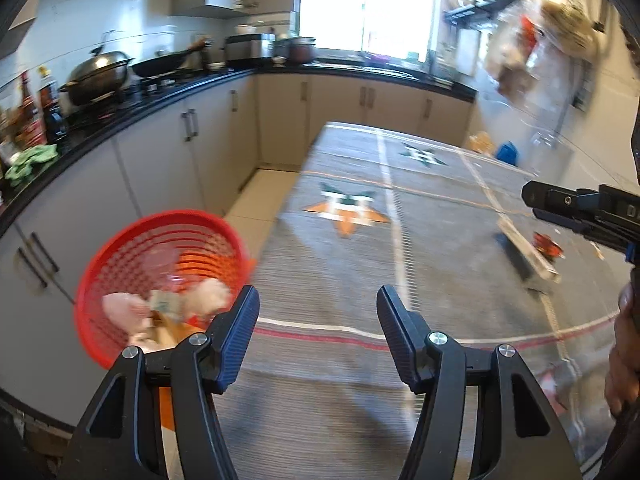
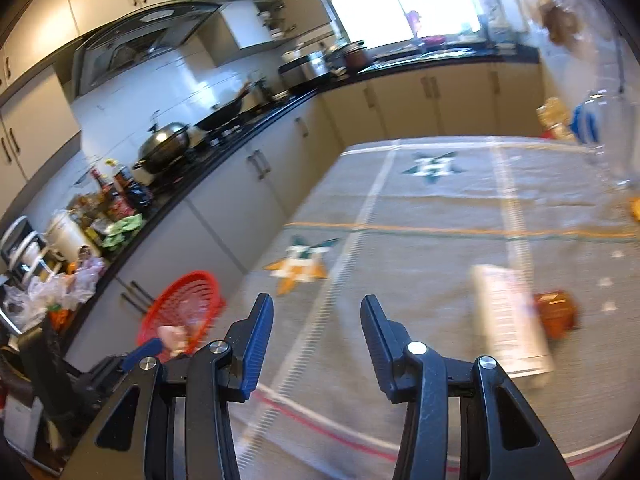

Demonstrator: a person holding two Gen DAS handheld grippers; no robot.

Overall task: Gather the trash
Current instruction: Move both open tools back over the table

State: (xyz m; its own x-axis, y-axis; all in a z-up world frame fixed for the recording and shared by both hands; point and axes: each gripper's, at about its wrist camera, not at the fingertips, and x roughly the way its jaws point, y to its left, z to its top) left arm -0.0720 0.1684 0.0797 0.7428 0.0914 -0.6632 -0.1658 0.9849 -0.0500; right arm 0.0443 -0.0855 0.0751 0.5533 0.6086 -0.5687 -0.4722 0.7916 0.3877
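A red plastic basket (image 1: 120, 248) sits off the table's left edge and holds crumpled tissues (image 1: 208, 296) and wrappers; it also shows in the right wrist view (image 2: 192, 292). My left gripper (image 1: 316, 304) is open and empty, just right of the basket over the table. My right gripper (image 2: 316, 312) is open and empty above the cloth; its body shows in the left wrist view (image 1: 580, 208). A white box (image 2: 508, 316) and an orange-red wrapper (image 2: 556, 312) lie on the table to its right, also seen in the left wrist view (image 1: 528, 252).
The table (image 1: 440, 240) has a grey patterned cloth under clear plastic. A black counter (image 1: 120, 116) with woks, bottles and a green cloth runs along the left. Bags hang at the upper right (image 1: 560, 20). A clear bottle (image 2: 616, 136) stands at the far right.
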